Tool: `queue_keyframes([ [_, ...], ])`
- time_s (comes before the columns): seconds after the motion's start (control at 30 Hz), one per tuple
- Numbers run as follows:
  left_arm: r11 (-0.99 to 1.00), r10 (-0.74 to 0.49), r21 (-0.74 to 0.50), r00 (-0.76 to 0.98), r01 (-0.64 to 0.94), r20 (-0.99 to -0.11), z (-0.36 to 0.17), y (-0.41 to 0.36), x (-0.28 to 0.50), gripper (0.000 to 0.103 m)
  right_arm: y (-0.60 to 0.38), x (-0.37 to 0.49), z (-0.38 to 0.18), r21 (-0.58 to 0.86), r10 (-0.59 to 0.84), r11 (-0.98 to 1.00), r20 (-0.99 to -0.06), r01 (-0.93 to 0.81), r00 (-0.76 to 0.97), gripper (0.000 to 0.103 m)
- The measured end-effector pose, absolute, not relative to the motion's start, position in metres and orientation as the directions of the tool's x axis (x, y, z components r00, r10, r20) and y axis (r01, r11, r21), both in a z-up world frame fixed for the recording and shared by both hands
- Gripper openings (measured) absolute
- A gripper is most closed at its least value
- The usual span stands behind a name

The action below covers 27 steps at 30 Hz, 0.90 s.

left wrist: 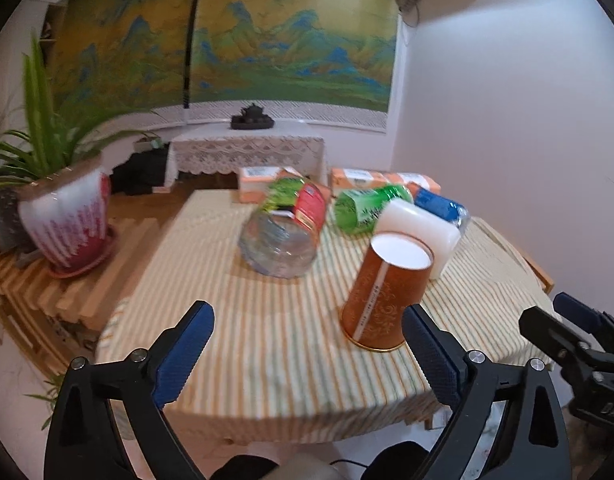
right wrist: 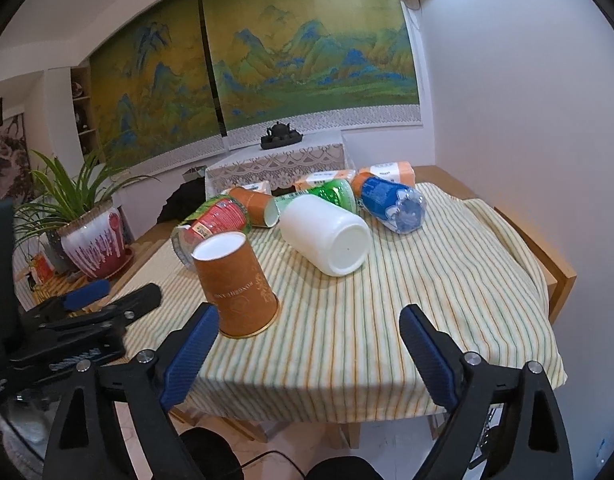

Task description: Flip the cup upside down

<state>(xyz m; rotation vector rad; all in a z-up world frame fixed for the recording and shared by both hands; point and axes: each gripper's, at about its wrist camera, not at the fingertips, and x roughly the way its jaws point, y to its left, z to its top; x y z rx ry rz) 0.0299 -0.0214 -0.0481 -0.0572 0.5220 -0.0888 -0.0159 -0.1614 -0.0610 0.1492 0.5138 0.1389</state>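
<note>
Orange paper cup (left wrist: 383, 292) (right wrist: 237, 286) with gold pattern stood mouth-down, white base up, on the striped-cloth bench (left wrist: 247, 336) (right wrist: 387, 320) near its front edge. Left gripper (left wrist: 307, 344) hung with jaws released, the cup just inside its right finger, no contact seen. Right gripper (right wrist: 309, 344) also had jaws released, the cup at 10 o'clock. White plastic jar (right wrist: 327, 236) (left wrist: 423, 232) lay on its side at 1 o'clock behind the cup. A second orange paper cup (right wrist: 253, 206) lay tipped over farther back.

Left gripper (left wrist: 307, 344), right gripper (right wrist: 309, 346): black plastic frames, triangular cutouts, silver screws at pivots, blue textured pads (left wrist: 185, 354) on fingers. White lettering on right body.
</note>
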Motion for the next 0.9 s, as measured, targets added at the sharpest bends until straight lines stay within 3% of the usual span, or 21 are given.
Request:
queue_keyframes([
  [0.43,0.999,-0.036,-0.051,0.910,0.017,-0.412,-0.014,-0.010,-0.022,0.102,-0.147,-0.035,-0.041,0.131,0.102,0.990,-0.415,-0.051,0.904,0.101],
  [0.9,0.997,-0.042,-0.074,0.916,0.014,-0.398,-0.007,-0.008,-0.033,0.102,-0.144,-0.046,-0.034,0.108,0.067,0.994,-0.392,-0.027,0.918,0.101],
])
